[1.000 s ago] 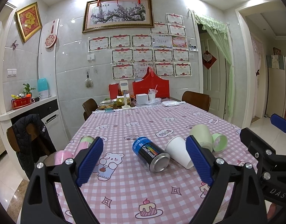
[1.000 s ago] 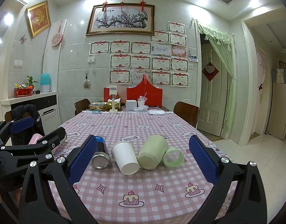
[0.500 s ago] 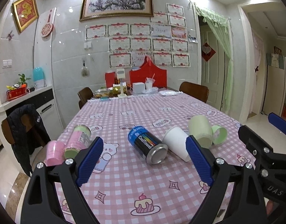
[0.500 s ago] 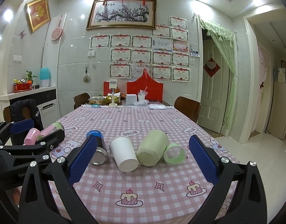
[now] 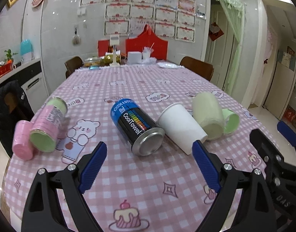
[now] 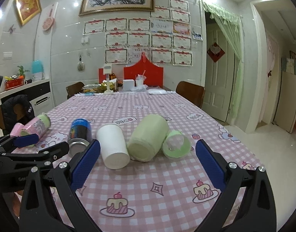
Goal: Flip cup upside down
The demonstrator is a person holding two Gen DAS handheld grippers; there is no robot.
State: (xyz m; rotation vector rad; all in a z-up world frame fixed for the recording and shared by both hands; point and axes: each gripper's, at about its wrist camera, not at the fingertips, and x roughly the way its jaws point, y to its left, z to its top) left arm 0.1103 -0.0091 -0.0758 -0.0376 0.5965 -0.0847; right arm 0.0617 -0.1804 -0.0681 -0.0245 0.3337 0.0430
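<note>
Left wrist view: left gripper [image 5: 150,166] spread wide, empty.
Right gripper [image 6: 148,162]: spread wide, empty.
Paper cup [image 6: 113,145]: lying sideways on tablecloth [image 6: 148,183].

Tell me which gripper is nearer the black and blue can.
Left. The left gripper hangs open just short of the can, which lies in line with its gap; the right gripper faces the cups beside it.

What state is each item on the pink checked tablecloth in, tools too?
White paper cup: on its side.
Pale green cup: on its side.
Small green cup: on its side.
Black-and-blue CoolTowel can: on its side.
Pink-and-green canister: on its side.
Left tool: open, empty.
Right tool: open, empty.
</note>
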